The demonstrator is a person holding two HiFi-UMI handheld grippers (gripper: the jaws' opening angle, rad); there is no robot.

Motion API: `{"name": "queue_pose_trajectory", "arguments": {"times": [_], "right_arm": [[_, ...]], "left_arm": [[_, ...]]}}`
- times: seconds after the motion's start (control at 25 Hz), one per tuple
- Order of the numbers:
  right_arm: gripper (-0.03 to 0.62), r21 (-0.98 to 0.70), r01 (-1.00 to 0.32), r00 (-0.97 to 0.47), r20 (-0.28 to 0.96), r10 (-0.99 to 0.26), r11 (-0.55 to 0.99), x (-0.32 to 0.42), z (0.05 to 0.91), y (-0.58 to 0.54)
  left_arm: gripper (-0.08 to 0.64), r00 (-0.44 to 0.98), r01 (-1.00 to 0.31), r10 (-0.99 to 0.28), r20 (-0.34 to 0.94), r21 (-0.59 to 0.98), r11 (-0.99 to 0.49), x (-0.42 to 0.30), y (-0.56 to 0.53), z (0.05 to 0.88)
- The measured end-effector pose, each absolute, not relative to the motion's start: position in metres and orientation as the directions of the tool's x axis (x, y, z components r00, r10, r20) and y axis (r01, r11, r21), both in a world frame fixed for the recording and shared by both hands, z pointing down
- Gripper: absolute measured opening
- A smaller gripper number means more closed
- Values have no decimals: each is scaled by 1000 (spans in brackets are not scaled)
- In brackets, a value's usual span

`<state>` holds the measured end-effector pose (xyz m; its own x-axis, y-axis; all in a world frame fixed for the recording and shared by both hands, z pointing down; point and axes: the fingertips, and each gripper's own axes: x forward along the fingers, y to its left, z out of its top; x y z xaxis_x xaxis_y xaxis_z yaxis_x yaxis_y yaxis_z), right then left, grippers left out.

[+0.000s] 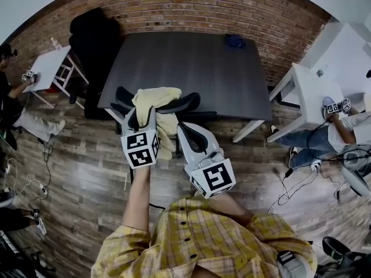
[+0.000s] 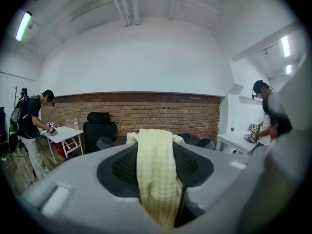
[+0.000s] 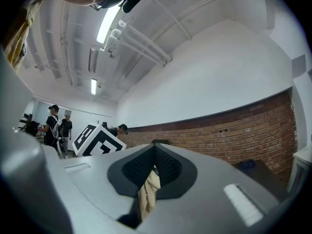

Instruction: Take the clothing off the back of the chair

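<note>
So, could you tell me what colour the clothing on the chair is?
Pale yellow clothing, faintly checked; left gripper view shows it best.

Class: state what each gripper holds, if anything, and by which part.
Both grip the yellow clothing draped over the chair back: the left gripper pinches a hanging strip of it, the right gripper a narrow fold.

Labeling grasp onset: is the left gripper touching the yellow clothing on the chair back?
Touching. The left gripper view shows the yellow clothing running down between the jaws of the left gripper, with both pads against it.
</note>
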<state>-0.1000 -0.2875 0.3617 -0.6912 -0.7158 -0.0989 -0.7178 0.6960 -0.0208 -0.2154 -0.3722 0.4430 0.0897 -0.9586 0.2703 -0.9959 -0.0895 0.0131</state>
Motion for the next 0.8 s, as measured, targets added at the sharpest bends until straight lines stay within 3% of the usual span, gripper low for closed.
{"name": "queue_pose_trajectory", "arguments": {"times": [0.32, 0.8], "right_arm": [[-2, -18, -727, -683, -92, -725, 687, -93, 365, -282], [-2, -20, -741, -665, -116, -738, 671, -77, 357, -274]], "left_arm": [[156, 81, -996, -964, 252, 50, -70, -214, -368, 440], [152, 62, -996, -985, 159, 67, -52, -207, -353, 394]]}}
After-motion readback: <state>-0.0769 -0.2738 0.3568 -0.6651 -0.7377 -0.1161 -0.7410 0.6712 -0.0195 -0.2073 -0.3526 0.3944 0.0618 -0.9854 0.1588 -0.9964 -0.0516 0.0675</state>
